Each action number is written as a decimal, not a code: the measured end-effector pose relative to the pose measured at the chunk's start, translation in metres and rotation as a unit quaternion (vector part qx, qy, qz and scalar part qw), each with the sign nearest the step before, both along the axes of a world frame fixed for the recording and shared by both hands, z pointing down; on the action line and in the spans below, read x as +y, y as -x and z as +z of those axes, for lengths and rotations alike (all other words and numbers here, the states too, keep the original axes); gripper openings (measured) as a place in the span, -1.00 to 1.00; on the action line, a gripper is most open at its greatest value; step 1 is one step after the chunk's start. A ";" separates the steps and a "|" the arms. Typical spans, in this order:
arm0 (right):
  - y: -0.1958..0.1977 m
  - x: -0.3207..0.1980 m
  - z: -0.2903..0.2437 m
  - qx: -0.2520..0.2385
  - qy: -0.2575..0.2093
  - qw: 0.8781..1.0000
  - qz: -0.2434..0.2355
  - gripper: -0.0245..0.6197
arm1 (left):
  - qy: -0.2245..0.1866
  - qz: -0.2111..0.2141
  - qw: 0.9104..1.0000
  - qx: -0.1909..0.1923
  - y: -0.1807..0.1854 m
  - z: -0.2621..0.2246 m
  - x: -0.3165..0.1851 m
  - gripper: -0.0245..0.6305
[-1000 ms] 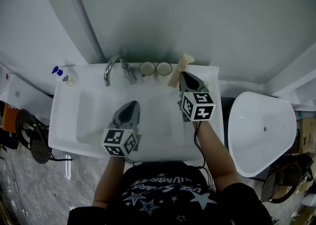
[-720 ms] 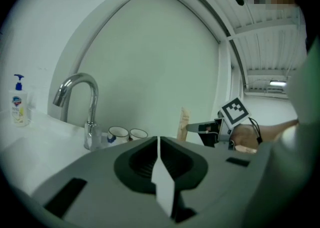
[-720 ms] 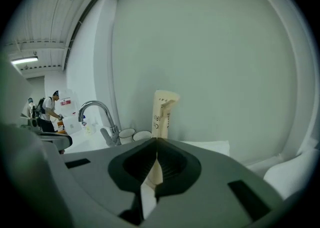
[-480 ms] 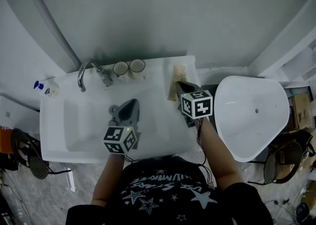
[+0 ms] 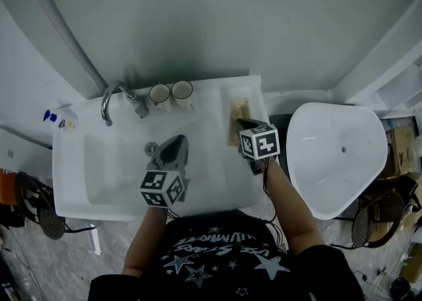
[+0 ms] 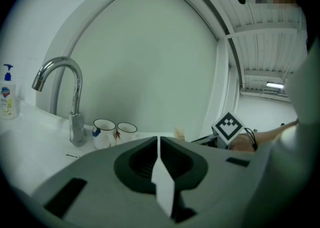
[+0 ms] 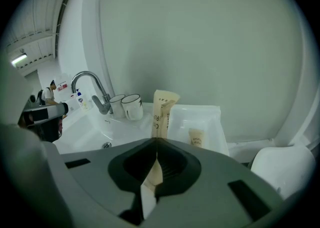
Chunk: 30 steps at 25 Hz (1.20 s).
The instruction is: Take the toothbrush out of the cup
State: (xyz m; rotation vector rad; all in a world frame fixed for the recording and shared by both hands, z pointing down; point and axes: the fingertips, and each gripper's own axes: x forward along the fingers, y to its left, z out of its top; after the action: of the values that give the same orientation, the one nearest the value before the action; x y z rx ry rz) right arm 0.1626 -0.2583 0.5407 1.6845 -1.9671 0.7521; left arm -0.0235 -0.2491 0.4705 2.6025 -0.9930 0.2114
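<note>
Since the toothbrush (image 7: pixel 161 114), which I take the tall beige paper sleeve to be, is already clear of both cups (image 5: pixel 171 92), what can go wrong now concerns the grip and the put-down. My right gripper (image 7: pixel 156 141) is clenched on the sleeve's near end, and the rest sticks out toward the far wall over the sink's right ledge (image 5: pixel 256 92). I cannot tell whether its far tip touches the ledge.

The sleeve is thin and flat, so I judge that a twist of my wrist could bend it or let it slide out of the jaws. If I let go too far left, it would likely drop into the basin (image 5: pixel 92 161). Too far right, it could go off the ledge toward the white bowl (image 5: pixel 336 161). A small packet (image 7: pixel 196 137) lies on that ledge just right of the sleeve, and setting the toothbrush on it could leave it tilted and ready to roll.

A sweep to the left would bring the sleeve's far end near the cups and could knock them over. My left gripper (image 6: pixel 158 139) is closed and empty over the basin, well apart from all this.
</note>
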 end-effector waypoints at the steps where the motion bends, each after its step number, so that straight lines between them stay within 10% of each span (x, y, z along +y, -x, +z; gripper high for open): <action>1: -0.002 -0.002 0.002 -0.001 0.000 1.000 0.002 -0.87 | 0.000 -0.001 1.000 -0.001 0.001 0.001 -0.002 -0.84; 30: -0.018 -0.050 0.077 -0.019 0.092 0.994 0.051 -0.87 | 0.039 -0.026 0.999 -0.012 0.007 0.035 -0.038 -0.84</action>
State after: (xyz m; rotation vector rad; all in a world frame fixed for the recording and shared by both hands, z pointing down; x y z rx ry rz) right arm 0.1809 -0.3081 0.6177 1.6805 -1.7864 0.9768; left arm -0.0305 -0.2874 0.5056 2.5058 -1.0376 0.2631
